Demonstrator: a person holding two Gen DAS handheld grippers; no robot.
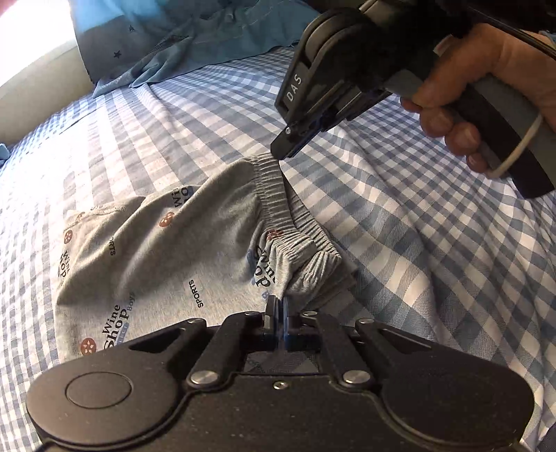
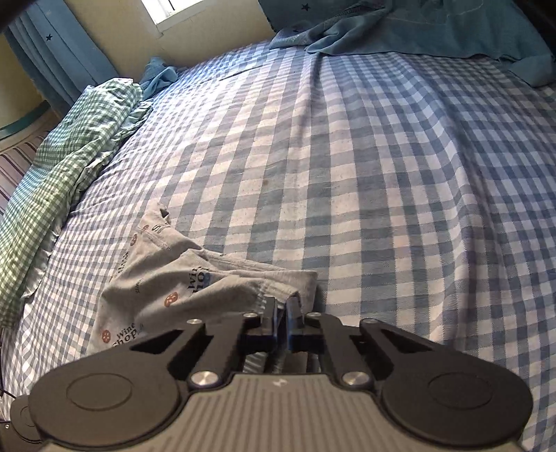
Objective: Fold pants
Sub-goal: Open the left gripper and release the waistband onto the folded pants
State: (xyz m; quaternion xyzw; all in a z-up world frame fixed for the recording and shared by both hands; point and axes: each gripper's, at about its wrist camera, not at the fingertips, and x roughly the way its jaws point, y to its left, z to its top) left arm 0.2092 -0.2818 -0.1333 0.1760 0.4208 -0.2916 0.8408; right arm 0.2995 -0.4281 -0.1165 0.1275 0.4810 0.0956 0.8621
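Note:
Grey printed pants [image 1: 153, 257] with an elastic waistband [image 1: 271, 187] lie crumpled on the blue checked bed sheet [image 1: 417, 243]. My left gripper [image 1: 279, 302] is shut on the near end of the waistband. My right gripper [image 1: 283, 151] is shut on the far end of the waistband and lifts it slightly. In the right wrist view the pants [image 2: 194, 281] spread left and ahead of the right gripper [image 2: 282, 304], whose jaws pinch the grey fabric.
A teal blanket [image 2: 417, 31] lies at the head of the bed. A green checked cloth [image 2: 59, 167] is bunched along the left edge, with a small teal cloth [image 2: 158, 74] behind it. Curtains and a window stand beyond.

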